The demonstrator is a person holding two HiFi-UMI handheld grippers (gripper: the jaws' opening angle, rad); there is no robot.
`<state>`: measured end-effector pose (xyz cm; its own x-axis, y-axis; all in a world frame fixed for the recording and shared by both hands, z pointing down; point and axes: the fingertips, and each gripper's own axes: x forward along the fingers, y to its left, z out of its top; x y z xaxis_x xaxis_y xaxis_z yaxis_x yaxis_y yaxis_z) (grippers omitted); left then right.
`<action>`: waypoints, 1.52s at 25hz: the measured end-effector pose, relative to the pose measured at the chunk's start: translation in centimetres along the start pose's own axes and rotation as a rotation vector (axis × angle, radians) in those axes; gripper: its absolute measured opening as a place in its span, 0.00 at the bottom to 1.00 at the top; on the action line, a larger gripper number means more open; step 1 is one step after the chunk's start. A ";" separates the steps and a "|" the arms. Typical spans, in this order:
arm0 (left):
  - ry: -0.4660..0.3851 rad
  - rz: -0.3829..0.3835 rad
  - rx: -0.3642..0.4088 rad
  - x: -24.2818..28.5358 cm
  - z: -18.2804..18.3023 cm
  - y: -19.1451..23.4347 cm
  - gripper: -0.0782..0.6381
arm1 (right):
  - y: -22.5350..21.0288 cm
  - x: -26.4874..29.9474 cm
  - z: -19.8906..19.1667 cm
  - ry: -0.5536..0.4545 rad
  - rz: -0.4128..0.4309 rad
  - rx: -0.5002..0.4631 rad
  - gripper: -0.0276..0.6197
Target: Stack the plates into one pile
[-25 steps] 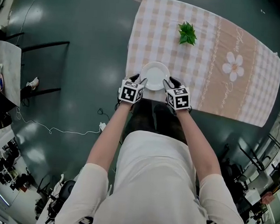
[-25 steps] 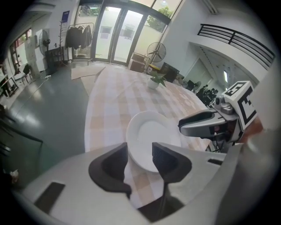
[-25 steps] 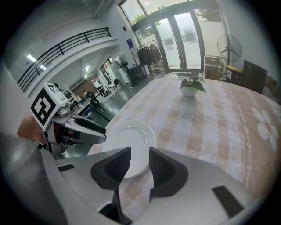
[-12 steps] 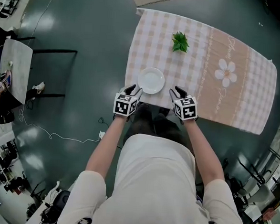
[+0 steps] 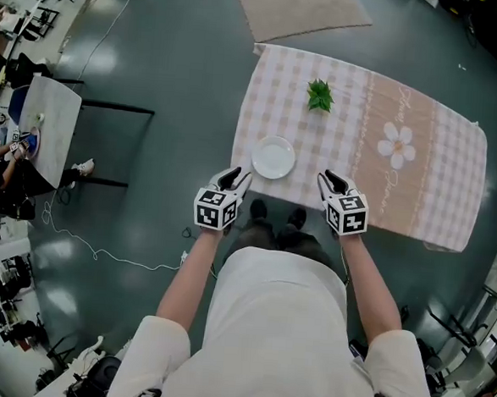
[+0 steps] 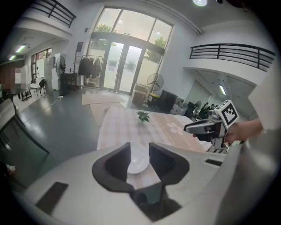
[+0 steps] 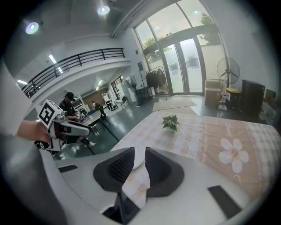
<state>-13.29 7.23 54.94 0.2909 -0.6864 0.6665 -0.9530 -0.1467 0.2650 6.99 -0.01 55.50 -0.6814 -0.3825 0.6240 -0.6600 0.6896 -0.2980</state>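
A white plate pile (image 5: 273, 157) sits near the front edge of the checked tablecloth (image 5: 364, 125); I cannot tell how many plates are in it. My left gripper (image 5: 234, 180) hangs off the table's front edge, left of the pile and apart from it. My right gripper (image 5: 329, 180) hangs to the pile's right, also apart. Both sets of jaws are closing with nothing between them. In the left gripper view the plate pile (image 6: 137, 163) shows far off through the gap of the left gripper (image 6: 139, 159). The right gripper (image 7: 139, 163) frames the plate pile (image 7: 138, 157) the same way.
A small green plant (image 5: 320, 95) stands further back on the cloth, and a white flower print (image 5: 397, 146) lies to the right. A beige rug (image 5: 297, 10) lies beyond the table. A grey side table (image 5: 50, 129) and a floor cable (image 5: 101, 247) are at left.
Both grippers have drawn back from the plate pile's sides and risen off the table. The table looks smaller and farther below. Both jaw gaps have narrowed.
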 end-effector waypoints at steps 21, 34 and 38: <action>-0.384 -0.028 0.094 -13.5 8.5 2.4 0.18 | 9.3 -10.4 9.0 -0.295 -0.133 -0.147 0.14; -0.460 -0.115 0.198 -17.8 11.7 -0.6 0.12 | 10.8 -15.3 12.2 -0.422 -0.208 -0.185 0.11; -0.470 -0.120 0.202 -18.1 11.6 -1.1 0.12 | 11.0 -15.9 12.4 -0.443 -0.196 -0.189 0.11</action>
<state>-18.47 11.55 34.54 0.3743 -0.8950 0.2425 -0.9260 -0.3468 0.1493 6.68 6.00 33.32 -0.6462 -0.7109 0.2776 -0.7478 0.6624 -0.0447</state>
